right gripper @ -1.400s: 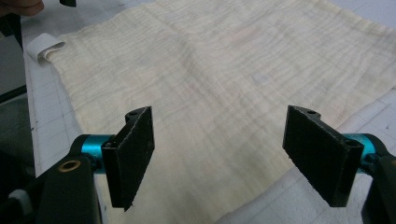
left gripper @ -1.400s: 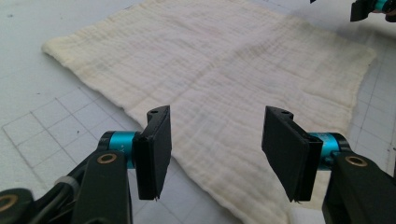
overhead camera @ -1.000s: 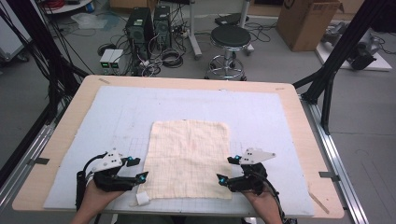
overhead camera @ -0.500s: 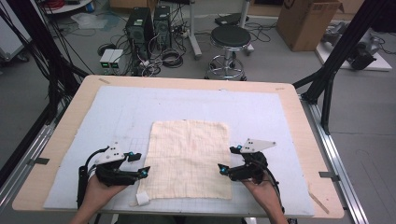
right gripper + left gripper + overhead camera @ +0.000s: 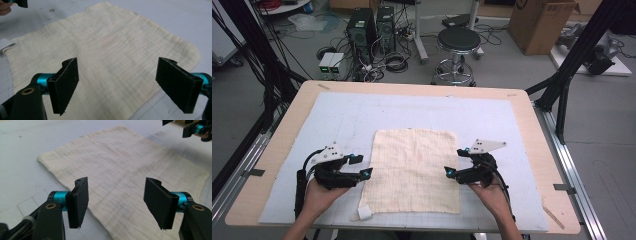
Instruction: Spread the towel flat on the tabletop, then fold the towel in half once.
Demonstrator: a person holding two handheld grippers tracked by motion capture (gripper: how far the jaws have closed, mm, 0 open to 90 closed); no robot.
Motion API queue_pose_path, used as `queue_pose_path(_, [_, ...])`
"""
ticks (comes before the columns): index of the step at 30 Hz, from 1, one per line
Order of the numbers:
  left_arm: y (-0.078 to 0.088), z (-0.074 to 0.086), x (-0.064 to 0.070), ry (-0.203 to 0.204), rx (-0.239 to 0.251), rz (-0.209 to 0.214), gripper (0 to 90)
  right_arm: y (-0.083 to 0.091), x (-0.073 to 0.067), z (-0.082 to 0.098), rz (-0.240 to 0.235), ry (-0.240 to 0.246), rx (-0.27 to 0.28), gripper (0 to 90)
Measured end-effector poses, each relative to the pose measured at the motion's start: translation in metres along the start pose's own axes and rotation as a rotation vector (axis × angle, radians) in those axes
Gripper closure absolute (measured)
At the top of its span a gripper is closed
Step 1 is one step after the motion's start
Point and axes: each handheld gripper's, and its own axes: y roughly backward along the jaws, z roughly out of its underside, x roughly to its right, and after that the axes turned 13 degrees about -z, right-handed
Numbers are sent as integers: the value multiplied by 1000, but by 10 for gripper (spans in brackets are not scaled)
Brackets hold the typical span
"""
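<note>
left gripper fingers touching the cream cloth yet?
Apart. In the left gripper view, the left gripper has its black fingers wide open above the cream woven cloth, nothing between them.

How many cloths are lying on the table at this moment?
1. The cream cloth lies flat on the table's middle, between the left hand-held gripper and the right hand-held gripper. No cloth seems hidden.

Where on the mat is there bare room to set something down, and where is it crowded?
Bare mat runs as a wide strip between the cloth's far edge and the table's far rim. Narrower bare strips lie outside each hand. Crowded: the cloth's side edges, where the open left claw and right claw hover.
</note>
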Motion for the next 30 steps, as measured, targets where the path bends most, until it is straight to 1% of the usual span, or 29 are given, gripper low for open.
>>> queue_pose_path(2, [-4, -4, -3, -1, -1, -8, 369, -1, 3, -4, 9, -9, -6, 183])
queue_pose_path(5, [-9, -10, -6, 13, 9, -6, 369, -4, 8, -9, 12, -14, -4, 186])
queue_pose_path(6, [-11, -12, -7, 14, 8, 1, 369, -5, 9, -10, 14, -15, -3, 187])
queue_pose_path(7, [-13, -14, -7, 11, 7, 0, 369, -6, 11, -11, 14, -12, -2, 188])
queue_pose_path(11, [-20, -23, -5, -6, 10, 7, 369, -8, 15, -15, 13, -25, -5, 190])
queue_pose_path(14, [-24, -27, -6, -7, 3, 9, 369, -9, 17, -17, 16, -19, -2, 190])
queue_pose_path(16, [-26, -29, -6, -9, 4, 4, 369, -10, 19, -19, 17, -21, 6, 191])
queue_pose_path(19, [-28, -33, -8, -6, 8, 8, 370, -10, 21, -21, 18, -24, 6, 194])
queue_pose_path(23, [-33, -35, -12, -10, -8, -12, 372, -10, 26, -23, 21, -28, 11, 215])
queue_pose_path(25, [-36, -37, -15, 1, -7, -16, 372, -10, 29, -25, 23, -35, 12, 216])
queue_pose_path(28, [-39, -41, -18, 7, -5, -28, 373, -10, 33, -30, 32, -43, 11, 219])
queue_pose_path(30, [-42, -44, -19, 5, 1, -36, 375, -11, 36, -33, 42, -36, 13, 230])
